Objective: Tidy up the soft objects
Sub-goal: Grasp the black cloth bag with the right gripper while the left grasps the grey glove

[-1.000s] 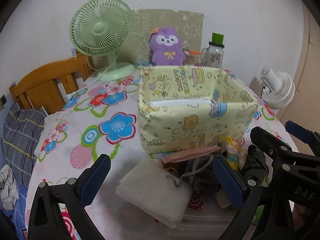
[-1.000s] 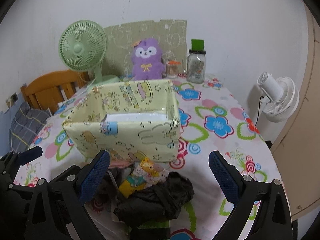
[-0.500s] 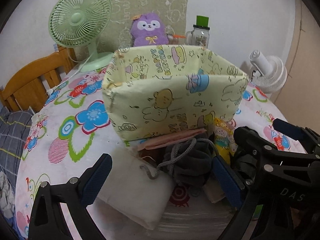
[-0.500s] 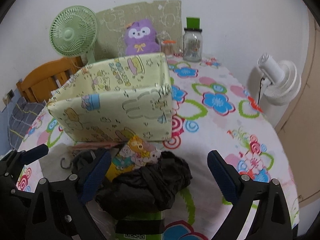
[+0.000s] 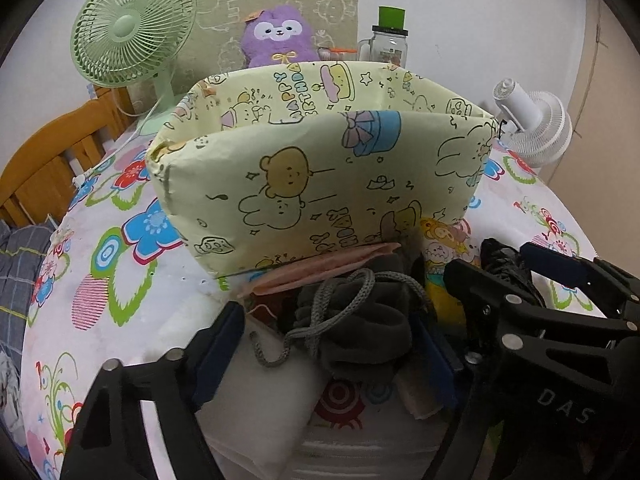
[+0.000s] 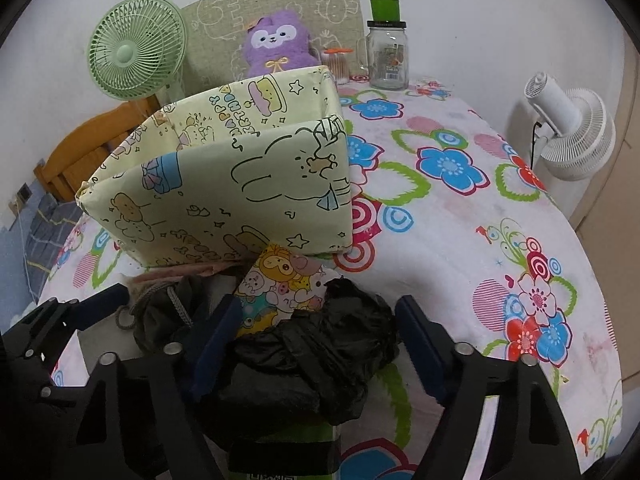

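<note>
A pile of soft things lies in front of a pale yellow cartoon-print box on the flowered table. My left gripper is over a grey drawstring pouch. Its jaws are closing, with the pouch between them and the left pad still off it. My right gripper straddles a crumpled black bag; its jaws are closing too, with the pads close to the bag's sides. A colourful cartoon pouch leans on the box between the two. A flat pink piece and folded white cloth lie under the grey pouch.
Behind the box stand a green desk fan, a purple plush toy and a glass jar with a green lid. A white fan is off the table's right edge, a wooden chair at the left.
Both grippers have come down and closer to the pile, and their jaws have narrowed around the grey pouch and the black bag. The box looms larger in both views.
</note>
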`<state>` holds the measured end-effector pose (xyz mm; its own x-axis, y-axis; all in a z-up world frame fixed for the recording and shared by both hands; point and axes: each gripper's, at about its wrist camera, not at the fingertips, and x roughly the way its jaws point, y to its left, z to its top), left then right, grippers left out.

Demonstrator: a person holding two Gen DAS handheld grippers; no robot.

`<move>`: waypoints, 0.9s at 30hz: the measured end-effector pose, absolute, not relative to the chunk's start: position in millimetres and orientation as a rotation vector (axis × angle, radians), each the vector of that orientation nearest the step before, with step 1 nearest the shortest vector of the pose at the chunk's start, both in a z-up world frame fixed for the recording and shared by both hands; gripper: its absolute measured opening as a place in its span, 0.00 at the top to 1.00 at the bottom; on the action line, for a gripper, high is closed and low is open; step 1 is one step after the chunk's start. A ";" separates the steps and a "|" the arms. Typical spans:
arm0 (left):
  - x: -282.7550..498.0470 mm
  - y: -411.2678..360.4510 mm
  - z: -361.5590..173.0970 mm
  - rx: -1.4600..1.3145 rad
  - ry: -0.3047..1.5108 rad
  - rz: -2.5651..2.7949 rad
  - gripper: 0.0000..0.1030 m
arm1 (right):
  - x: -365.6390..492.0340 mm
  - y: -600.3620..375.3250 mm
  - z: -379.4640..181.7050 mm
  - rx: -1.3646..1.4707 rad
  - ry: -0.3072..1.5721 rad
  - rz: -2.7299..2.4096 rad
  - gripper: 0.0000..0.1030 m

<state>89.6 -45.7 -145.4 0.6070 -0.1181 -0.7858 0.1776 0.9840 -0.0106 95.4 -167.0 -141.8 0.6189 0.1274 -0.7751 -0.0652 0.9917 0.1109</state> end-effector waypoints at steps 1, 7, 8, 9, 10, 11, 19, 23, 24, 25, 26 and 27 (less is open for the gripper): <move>89.8 -46.3 -145.7 0.070 0.904 -0.177 0.29 | 95.4 -166.9 -141.8 0.073 0.895 0.110 0.28; 90.8 -46.0 -149.0 0.040 0.916 -0.208 0.38 | 94.1 -167.8 -141.2 0.070 0.883 0.100 0.39; 90.3 -45.8 -148.9 0.036 0.914 -0.210 0.39 | 93.8 -167.9 -140.8 0.071 0.881 0.100 0.40; 89.9 -45.4 -148.8 0.033 0.912 -0.211 0.40 | 93.4 -168.1 -140.5 0.072 0.879 0.099 0.42; 89.2 -45.0 -148.3 0.032 0.910 -0.211 0.41 | 92.9 -168.0 -140.1 0.072 0.878 0.101 0.44; 88.7 -45.0 -147.7 0.032 0.907 -0.211 0.42 | 92.4 -167.3 -139.5 0.070 0.876 0.101 0.45; 80.6 -41.4 -134.1 0.032 0.867 -0.209 0.43 | 86.0 -164.9 -127.9 0.073 0.843 0.114 0.49; 77.7 -39.6 -126.7 0.033 0.847 -0.200 0.43 | 82.7 -164.5 -121.3 0.075 0.824 0.113 0.49; 77.1 -38.9 -124.7 0.032 0.842 -0.198 0.43 | 81.8 -164.5 -119.5 0.075 0.820 0.114 0.49; 76.2 -38.5 -123.3 0.030 0.839 -0.197 0.43 | 80.5 -164.1 -117.2 0.074 0.814 0.113 0.50; 75.3 -37.8 -121.3 0.028 0.835 -0.196 0.43 | 79.2 -164.2 -115.0 0.073 0.808 0.113 0.50; 73.9 -36.5 -119.7 0.027 0.829 -0.195 0.43 | 77.9 -164.0 -112.2 0.073 0.801 0.114 0.50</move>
<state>73.9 -36.5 -119.7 0.6588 -0.1617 -0.7347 0.1825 0.9818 -0.0525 77.9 -164.0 -112.2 0.6900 0.1298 -0.7121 -0.0747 0.9913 0.1084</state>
